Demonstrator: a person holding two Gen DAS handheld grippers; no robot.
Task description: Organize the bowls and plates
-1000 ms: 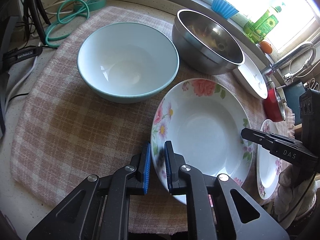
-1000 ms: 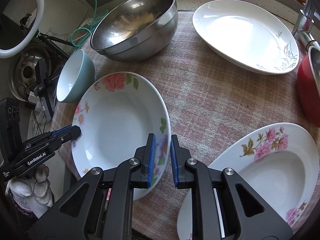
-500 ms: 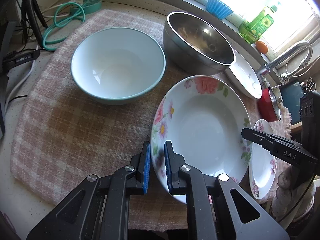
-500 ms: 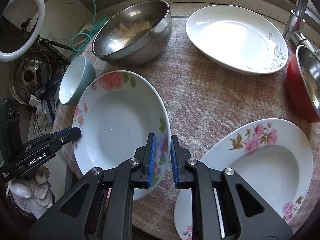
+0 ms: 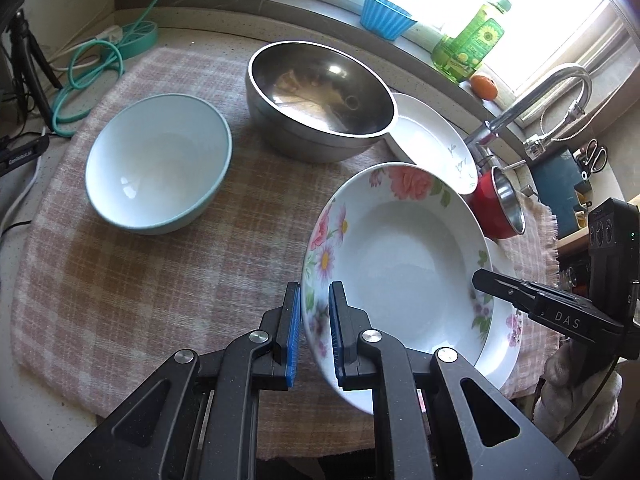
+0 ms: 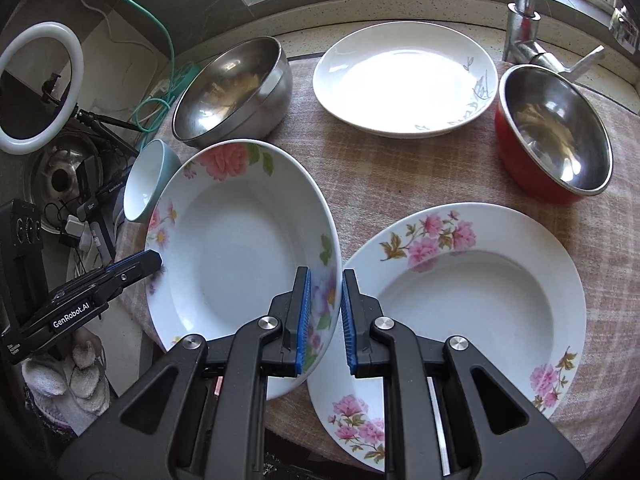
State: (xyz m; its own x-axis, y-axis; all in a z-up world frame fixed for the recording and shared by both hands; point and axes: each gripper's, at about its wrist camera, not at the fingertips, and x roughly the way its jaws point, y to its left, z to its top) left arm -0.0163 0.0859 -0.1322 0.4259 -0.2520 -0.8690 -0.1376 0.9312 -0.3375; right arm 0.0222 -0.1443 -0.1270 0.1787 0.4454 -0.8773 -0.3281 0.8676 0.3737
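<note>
left hand-held gripper [image 5: 314,322]: blue pads pinching near-left rim of rose-pattern deep plate [image 5: 400,264]; seen again at left edge of right wrist view [image 6: 154,260]
right hand-held gripper [image 6: 323,314]: pads clamped on right rim of same plate [image 6: 240,240]; black tip on far rim in left view [image 5: 480,278]
rose-pattern deep plate: gripped on both sides, tilted, raised off checked cloth [image 5: 140,280], overlapping edge of pink-blossom deep plate [image 6: 472,292]
pink-blossom deep plate: flat on cloth, just right of held plate; mostly hidden under it in left view [image 5: 514,322]
gloved hand: white knit, under left tool body [image 6: 76,376]
light blue bowl [image 5: 160,164]: upright on cloth, left of held plate, apart from it
red bowl [image 6: 556,132]: steel inside, on cloth beyond pink-blossom plate
steel mixing bowl [image 5: 320,96]: further back, centre, close to white plate
white plate, grey leaf print [image 6: 404,80]: far side, between steel bowl and red bowl
tabletop [image 5: 208,38]: speckled, cloth over most of it
faucet [image 5: 536,96]: beyond red bowl
windowsill: blue cup [image 5: 386,16], green bottle [image 5: 472,46]
</note>
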